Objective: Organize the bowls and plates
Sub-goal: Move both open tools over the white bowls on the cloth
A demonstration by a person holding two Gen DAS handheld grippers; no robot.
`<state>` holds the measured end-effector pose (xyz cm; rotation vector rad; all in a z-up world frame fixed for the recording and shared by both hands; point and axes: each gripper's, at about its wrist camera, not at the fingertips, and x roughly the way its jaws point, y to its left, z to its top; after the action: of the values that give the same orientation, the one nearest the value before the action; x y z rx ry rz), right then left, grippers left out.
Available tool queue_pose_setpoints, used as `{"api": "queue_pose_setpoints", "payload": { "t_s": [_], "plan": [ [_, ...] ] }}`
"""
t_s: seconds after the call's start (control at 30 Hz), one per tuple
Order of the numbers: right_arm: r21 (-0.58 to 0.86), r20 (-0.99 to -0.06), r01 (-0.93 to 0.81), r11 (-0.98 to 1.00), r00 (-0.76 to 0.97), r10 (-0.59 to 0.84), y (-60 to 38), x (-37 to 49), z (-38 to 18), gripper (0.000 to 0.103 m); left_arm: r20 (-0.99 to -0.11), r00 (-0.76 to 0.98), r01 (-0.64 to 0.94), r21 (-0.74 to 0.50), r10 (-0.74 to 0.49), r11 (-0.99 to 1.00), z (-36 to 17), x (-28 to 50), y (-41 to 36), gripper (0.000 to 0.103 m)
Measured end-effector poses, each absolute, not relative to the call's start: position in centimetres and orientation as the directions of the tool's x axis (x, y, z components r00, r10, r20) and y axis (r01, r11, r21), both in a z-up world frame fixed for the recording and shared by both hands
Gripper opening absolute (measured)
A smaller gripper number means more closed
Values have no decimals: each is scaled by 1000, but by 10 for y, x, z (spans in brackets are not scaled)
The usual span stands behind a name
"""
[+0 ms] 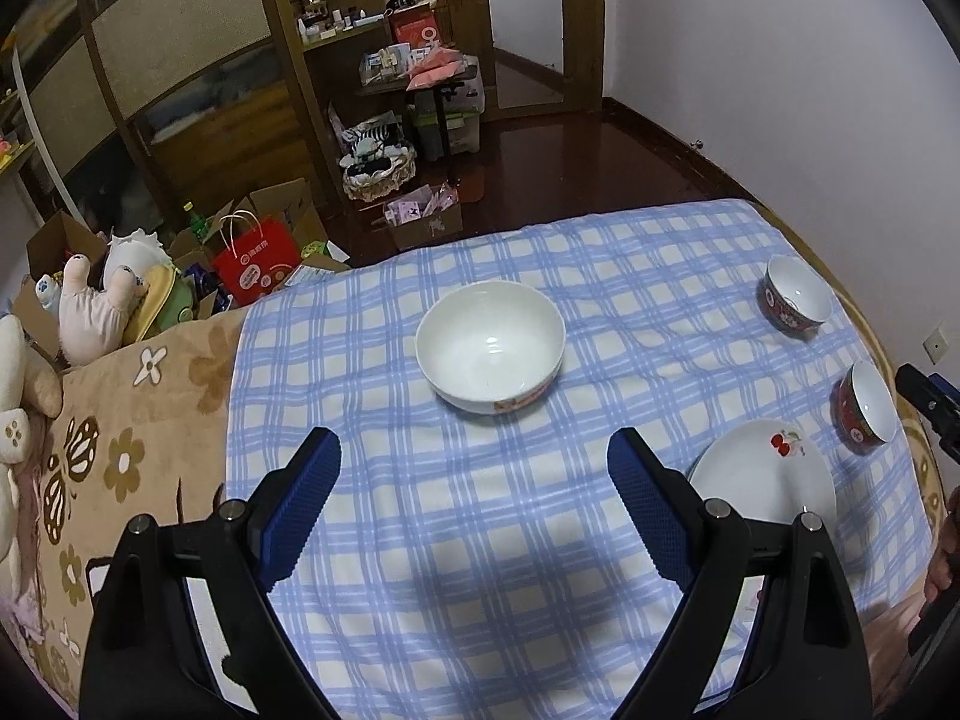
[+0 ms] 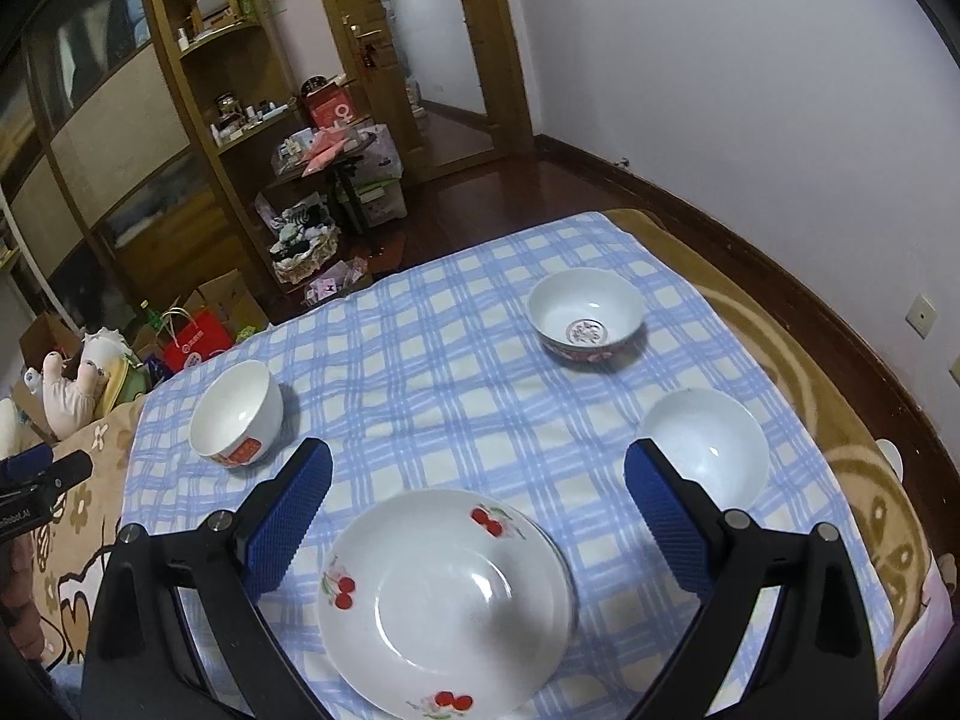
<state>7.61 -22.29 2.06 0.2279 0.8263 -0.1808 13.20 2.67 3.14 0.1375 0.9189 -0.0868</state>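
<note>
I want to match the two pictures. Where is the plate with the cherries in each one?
Left wrist view: the cherry plate sits at the lower right, partly behind the hand-held gripper's right finger.
Right wrist view: the plate is bottom centre, between the fingers.
Shared landmark: the big white bowl with the red label.

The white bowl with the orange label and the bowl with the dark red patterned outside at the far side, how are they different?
The white bowl with the orange label is white outside apart from that label; the dark red patterned bowl has a dark, flowered outer wall. The white bowl's inside is plain, while the patterned bowl has a round emblem at its bottom. The white one sits near the left edge of the checked cloth, the patterned one toward the far right. Both stand upright, empty, white inside.
</note>
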Motion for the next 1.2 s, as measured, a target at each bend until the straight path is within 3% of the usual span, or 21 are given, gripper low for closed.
{"api": "queue_pose_setpoints", "payload": {
  "t_s": [0.47,1.2],
  "plan": [
    [87,-750,105,991,661,-4,-167,142,12,102,-803,595,23,61,36,998,1,190,76,89],
    [105,-807,-29,994,582,103,-93,260,-39,102,-875,485,-13,-22,-12,1000,-76,275,103,89]
  ]
}}
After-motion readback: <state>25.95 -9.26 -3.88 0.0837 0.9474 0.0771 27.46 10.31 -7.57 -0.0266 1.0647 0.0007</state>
